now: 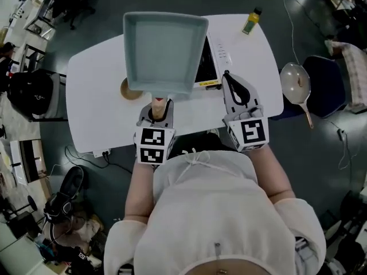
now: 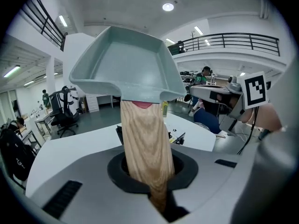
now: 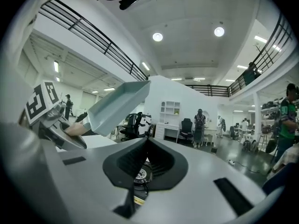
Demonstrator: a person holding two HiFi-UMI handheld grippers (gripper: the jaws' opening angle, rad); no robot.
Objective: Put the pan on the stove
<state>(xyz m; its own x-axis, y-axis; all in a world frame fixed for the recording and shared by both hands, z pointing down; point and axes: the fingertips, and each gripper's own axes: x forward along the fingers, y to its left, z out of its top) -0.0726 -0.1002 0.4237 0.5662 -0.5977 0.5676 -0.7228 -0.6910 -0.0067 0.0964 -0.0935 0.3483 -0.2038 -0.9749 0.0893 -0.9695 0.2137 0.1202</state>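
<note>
A square grey-green pan [image 1: 163,50] with a wooden handle [image 1: 162,104] hangs in the air above the white table [image 1: 92,96]. My left gripper [image 1: 161,110] is shut on that handle, which runs straight out between the jaws [image 2: 149,171] to the pan [image 2: 131,64]. The pan hides most of the black stove [image 1: 205,62], which lies at its right side. My right gripper [image 1: 227,79] is shut with nothing in it, its tip over the stove's front right edge. The right gripper view shows the tilted pan [image 3: 117,104] at the left.
A yellow bottle [image 1: 252,20] stands at the table's far right corner. A round wooden coaster [image 1: 129,91] lies left of the handle. A metal ladle-like pan [image 1: 295,83] rests on a blue chair to the right. A black bag [image 1: 28,93] sits left of the table.
</note>
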